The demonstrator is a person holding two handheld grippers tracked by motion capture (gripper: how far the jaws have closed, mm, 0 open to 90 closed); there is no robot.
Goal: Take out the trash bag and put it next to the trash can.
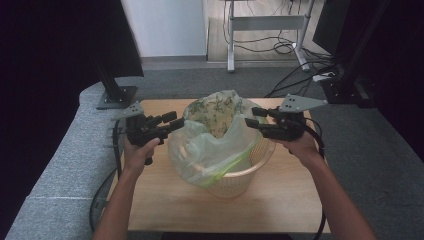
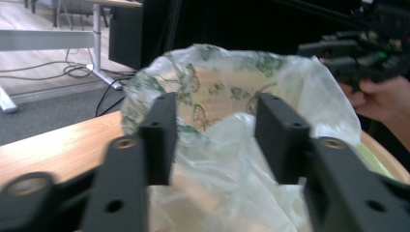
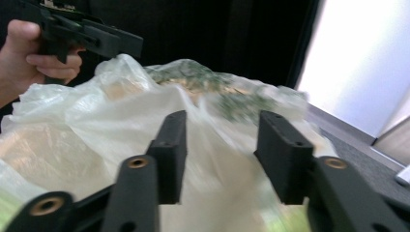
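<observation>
A translucent plastic bag [image 1: 215,140] printed with green butterflies stands loosely in a cream woven basket [image 1: 245,175] in the middle of the wooden table [image 1: 165,200]. My left gripper [image 1: 172,122] hovers at the bag's left side, open, nothing between its jaws. My right gripper [image 1: 254,117] is at the bag's right side, open too. In the left gripper view the bag [image 2: 227,125] lies just beyond my open left gripper [image 2: 215,140], with the other gripper [image 2: 353,50] at upper right. In the right gripper view the bag [image 3: 121,130] bulges in front of my open right gripper [image 3: 222,154].
The table stands on grey carpet. A black monitor stand [image 1: 115,92] sits at its far left corner. A white desk frame [image 1: 265,30] and loose cables [image 1: 295,75] lie on the floor beyond. Dark curtains flank both sides.
</observation>
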